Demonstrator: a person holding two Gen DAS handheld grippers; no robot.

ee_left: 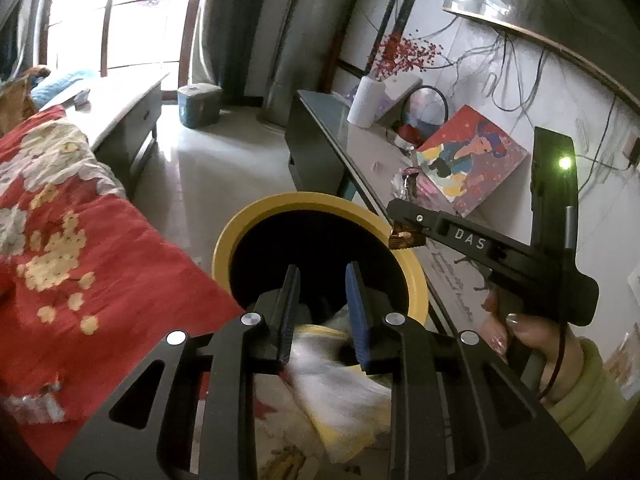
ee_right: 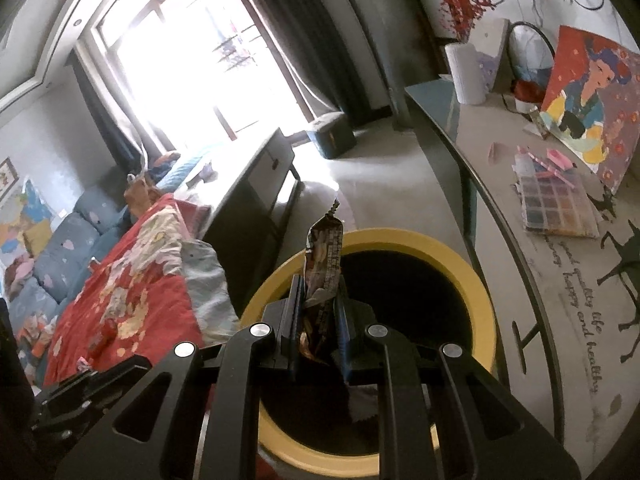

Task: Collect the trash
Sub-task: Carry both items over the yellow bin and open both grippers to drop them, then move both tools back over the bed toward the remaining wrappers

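Two handheld grippers are seen poised over a yellow-rimmed waste bin (ee_right: 476, 280) that is stood on the floor between a bed and a long worktop (ee_right: 520, 248), within easy reach of both. A red floral quilt (ee_left: 80, 240) is spread over the bed at the left, while the worktop at the right is crowded with a colourful portrait painting (ee_right: 592, 100), a paper-towel roll (ee_right: 468, 74) and a bead tray (ee_right: 556, 208).

The bin's dark mouth is faced squarely by both cameras, which suggests that it is being used as the collection point for the trash.

The right gripper (ee_right: 318, 312) is held above the near edge of the bin, its jaws drawn narrow and clamped on a crumpled snack wrapper (ee_right: 324, 256); the wrapper is kept upright, its twisted top pointing away from the camera. In the left wrist view, the same wrapper (ee_left: 404, 238) is seen pinched at the tip of that gripper, just over the bin's rim (ee_left: 240, 224), so a release into the bin is judged to be near.

The left gripper (ee_left: 322, 312) is held with its jaws parted to a moderate gap and nothing gripped between them. Beneath it lies white and yellow crumpled material (ee_left: 340, 384), but whether this is touched cannot be told.
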